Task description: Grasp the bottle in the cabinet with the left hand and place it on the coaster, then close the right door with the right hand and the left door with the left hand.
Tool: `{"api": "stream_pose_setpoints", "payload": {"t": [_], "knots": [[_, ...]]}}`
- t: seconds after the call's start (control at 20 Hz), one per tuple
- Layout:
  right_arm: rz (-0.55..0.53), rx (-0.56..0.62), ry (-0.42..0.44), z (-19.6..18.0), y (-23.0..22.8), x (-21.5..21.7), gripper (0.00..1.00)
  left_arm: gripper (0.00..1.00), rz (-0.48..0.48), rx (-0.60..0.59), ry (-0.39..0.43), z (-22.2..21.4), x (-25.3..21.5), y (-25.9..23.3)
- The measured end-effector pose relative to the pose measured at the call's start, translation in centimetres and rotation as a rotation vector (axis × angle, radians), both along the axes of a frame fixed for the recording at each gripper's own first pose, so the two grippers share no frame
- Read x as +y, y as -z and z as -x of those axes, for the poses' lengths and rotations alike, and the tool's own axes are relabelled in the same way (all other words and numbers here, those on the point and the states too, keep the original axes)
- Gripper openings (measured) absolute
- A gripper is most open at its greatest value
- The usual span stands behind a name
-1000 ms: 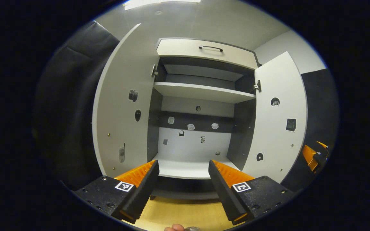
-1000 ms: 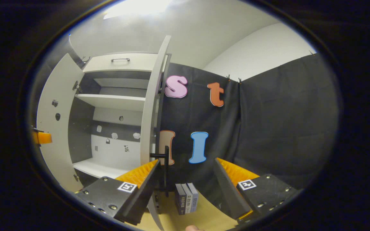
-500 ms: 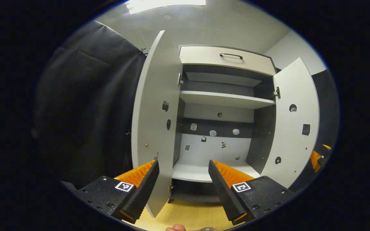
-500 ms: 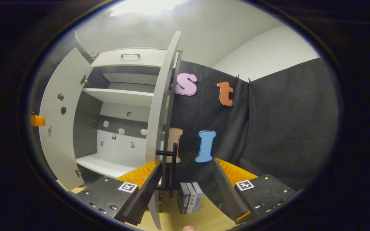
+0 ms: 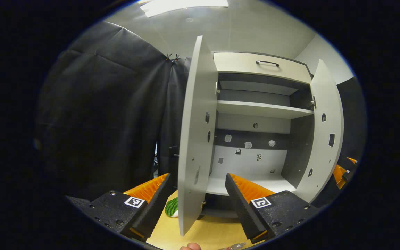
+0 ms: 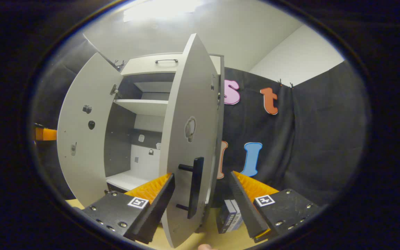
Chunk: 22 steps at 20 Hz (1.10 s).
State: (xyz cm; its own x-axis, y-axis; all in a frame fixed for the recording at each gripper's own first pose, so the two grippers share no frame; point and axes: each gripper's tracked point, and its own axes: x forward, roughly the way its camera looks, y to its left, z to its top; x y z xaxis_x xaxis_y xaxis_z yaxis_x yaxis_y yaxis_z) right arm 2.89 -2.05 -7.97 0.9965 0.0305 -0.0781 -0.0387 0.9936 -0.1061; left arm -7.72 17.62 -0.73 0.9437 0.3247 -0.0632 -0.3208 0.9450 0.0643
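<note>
Right gripper view: right door (image 6: pixel 189 139) swung further closed.

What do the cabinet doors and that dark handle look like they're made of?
The cabinet doors look like matte, pale grey laminated board: flat, uniform faces with thin, square edges. The handle looks like black painted metal or plastic; its plain bar shape leaves that open.

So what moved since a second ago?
The right door has swung partway shut, its handle now facing the open right gripper. The left gripper slid over to the left door's edge. Both jaws stayed open, cabinet shelves bare.
</note>
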Motion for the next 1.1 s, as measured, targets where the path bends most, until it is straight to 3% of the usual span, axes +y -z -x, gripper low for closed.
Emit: {"api": "stream_pose_setpoints", "payload": {"t": [0.3,0.35,0.5,0.55,0.6,0.8,1.05,1.1], "knots": [[0.013,-0.011,-0.111,-1.1,0.2,6.1,0.96,0.95,-0.004,0.003,-0.069,1.7,3.7,-0.1],[0.011,-0.015,-0.123,-1.2,0.2,7.0,0.96,0.91,-0.006,0.006,-0.077,1.9,4.3,0.0],[-0.009,-0.024,-0.147,-1.1,0.0,8.9,0.93,0.95,-0.007,0.023,-0.099,2.1,5.9,0.7],[-0.014,-0.025,-0.150,-1.2,0.0,9.3,0.93,0.91,-0.004,0.027,-0.103,2.1,6.2,1.1],[-0.017,-0.024,-0.150,-1.2,0.0,9.7,0.93,0.95,0.001,0.032,-0.103,1.8,6.3,1.2],[-0.016,-0.011,-0.132,-1.3,0.7,10.3,0.93,0.96,0.018,0.045,-0.096,1.1,7.4,2.3],[-0.013,-0.006,-0.093,-1.9,1.2,10.8,0.92,0.91,0.029,0.054,-0.073,-1.3,9.4,3.0],[-0.015,-0.003,-0.088,-2.0,1.3,11.1,0.95,0.95,0.032,0.054,-0.065,-1.6,9.6,3.1]]}}
